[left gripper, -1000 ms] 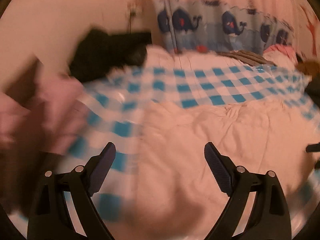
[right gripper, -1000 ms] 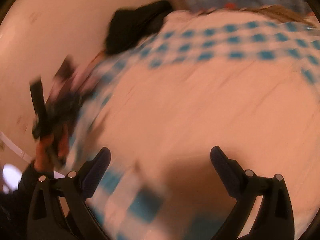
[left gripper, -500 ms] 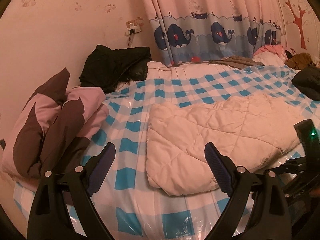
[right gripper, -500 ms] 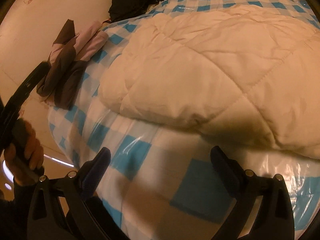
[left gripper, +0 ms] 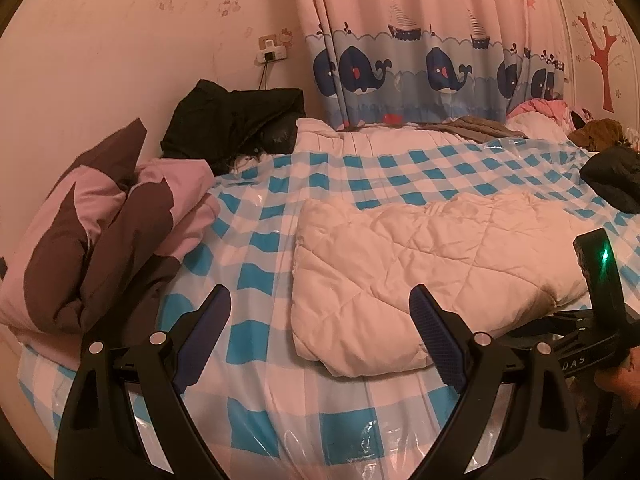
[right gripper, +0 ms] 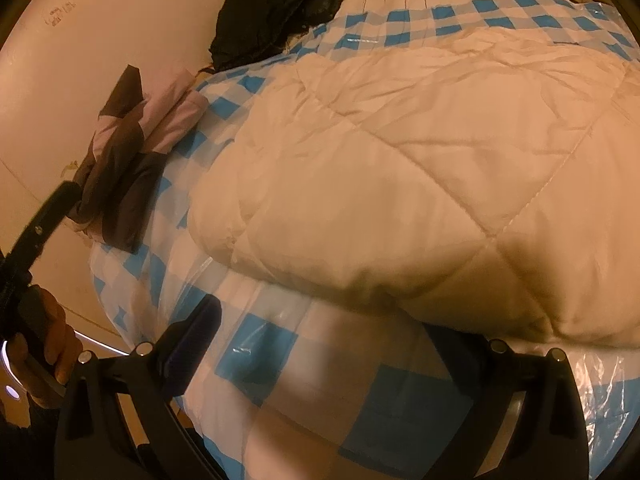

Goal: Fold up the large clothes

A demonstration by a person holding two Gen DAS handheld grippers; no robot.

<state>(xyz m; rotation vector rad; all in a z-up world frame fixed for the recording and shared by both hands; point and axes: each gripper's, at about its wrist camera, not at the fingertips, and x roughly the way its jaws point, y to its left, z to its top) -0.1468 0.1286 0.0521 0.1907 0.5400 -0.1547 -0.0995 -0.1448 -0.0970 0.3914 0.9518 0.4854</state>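
Lying folded on the bed, the cream quilted garment (left gripper: 420,272) rests near the front edge of the blue-and-white checked plastic cover (left gripper: 260,276), its rounded fold facing me. My left tongs (left gripper: 320,332) hover above the cover just in front of the garment's left corner, fingers spread wide apart and gripping nothing. My right tongs (right gripper: 324,340) sit low at the garment's near edge, also spread apart and empty; the right-hand finger lies in shadow under the padded hem. My left hand (right gripper: 48,356) shows at the lower left of the right wrist view, wrapped round its handle. Left of the garment lies a pink-and-brown folded piece (left gripper: 100,236); behind it, a black jacket (left gripper: 232,124) against the wall. A whale-print curtain (left gripper: 420,72) hangs beyond the bed.
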